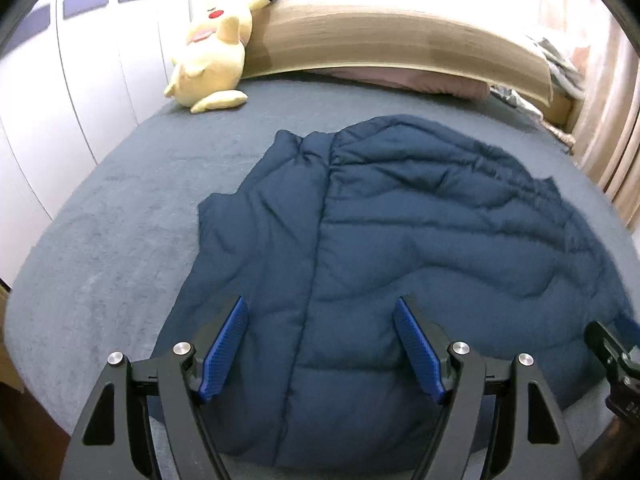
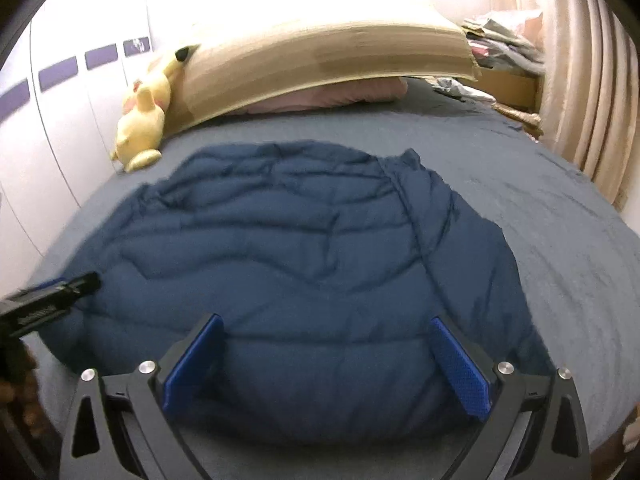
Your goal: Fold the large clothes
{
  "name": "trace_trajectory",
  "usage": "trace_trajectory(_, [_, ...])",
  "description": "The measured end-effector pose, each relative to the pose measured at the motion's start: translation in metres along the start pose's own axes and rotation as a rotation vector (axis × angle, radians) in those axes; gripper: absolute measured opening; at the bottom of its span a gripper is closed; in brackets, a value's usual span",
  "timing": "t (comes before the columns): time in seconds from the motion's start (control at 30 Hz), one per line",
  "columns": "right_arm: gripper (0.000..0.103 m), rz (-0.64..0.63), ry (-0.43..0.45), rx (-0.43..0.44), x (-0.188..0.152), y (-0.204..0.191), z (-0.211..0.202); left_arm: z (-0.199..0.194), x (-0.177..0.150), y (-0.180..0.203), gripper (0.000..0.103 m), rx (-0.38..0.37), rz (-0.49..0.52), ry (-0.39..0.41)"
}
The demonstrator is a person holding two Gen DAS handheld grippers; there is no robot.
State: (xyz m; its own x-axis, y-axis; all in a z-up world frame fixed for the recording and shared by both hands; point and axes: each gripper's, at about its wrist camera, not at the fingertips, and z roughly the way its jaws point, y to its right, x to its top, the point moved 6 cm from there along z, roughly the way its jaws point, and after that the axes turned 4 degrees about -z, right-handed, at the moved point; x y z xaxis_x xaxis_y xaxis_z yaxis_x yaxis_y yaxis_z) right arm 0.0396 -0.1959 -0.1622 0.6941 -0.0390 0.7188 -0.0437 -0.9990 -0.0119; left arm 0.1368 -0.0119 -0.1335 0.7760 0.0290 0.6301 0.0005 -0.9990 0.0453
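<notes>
Both tools hung over the near hem of the puffy navy jacket (image 1: 360,264), the left tool (image 1: 320,344) and the right tool (image 2: 326,364) each spread wide with nothing pinched, so it looked like the gap between folds, with the jacket already partly folded. Next move, I'd guess, was dropping down to pinch that thick hem at two spots and flipping it toward the collar. The jacket lay in the middle of the grey-blue bed (image 1: 120,216), a yellow plush toy (image 1: 212,48) against the wooden headboard (image 1: 400,40), white wardrobe doors (image 1: 80,80) left, curtains (image 2: 588,92) right.
</notes>
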Motion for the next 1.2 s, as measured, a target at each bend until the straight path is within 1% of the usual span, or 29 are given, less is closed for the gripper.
trace_trajectory(0.07, [0.103, -0.032, 0.005, -0.027, -0.004, -0.002, 0.007, 0.003, -0.002, 0.001, 0.078, 0.024, 0.027, 0.010])
trace_trajectory(0.13, [0.103, -0.038, -0.025, -0.036, -0.008, -0.003, 0.018, 0.011, -0.005, 0.003, 0.080, 0.038, 0.052, 0.009])
trace_trajectory(0.33, [0.103, -0.058, -0.047, -0.068, -0.015, -0.001, 0.029, 0.019, -0.010, 0.000, 0.082, 0.036, 0.056, -0.004])
trace_trajectory(0.43, [0.103, -0.053, -0.061, -0.064, -0.017, -0.001, 0.028, 0.020, -0.011, 0.000, 0.082, 0.031, 0.044, -0.014])
trace_trajectory(0.97, [0.103, -0.054, -0.063, -0.074, -0.024, -0.003, 0.033, 0.026, -0.017, -0.001, 0.082, 0.022, 0.049, 0.002])
trace_trajectory(1.07, [0.103, -0.036, -0.095, -0.045, -0.020, 0.000, 0.030, 0.017, -0.010, -0.009, 0.082, -0.025, 0.013, -0.025])
trace_trajectory(1.1, [0.103, 0.004, -0.094, -0.016, -0.016, 0.007, 0.021, 0.008, -0.005, -0.019, 0.082, -0.048, -0.023, -0.017])
trace_trajectory(1.13, [0.103, 0.040, -0.073, 0.000, -0.014, 0.014, 0.012, -0.003, -0.001, -0.031, 0.082, -0.061, -0.061, 0.019])
trace_trajectory(1.2, [0.103, 0.145, -0.008, 0.049, -0.011, 0.039, -0.014, -0.020, 0.003, -0.060, 0.082, -0.050, -0.149, 0.075])
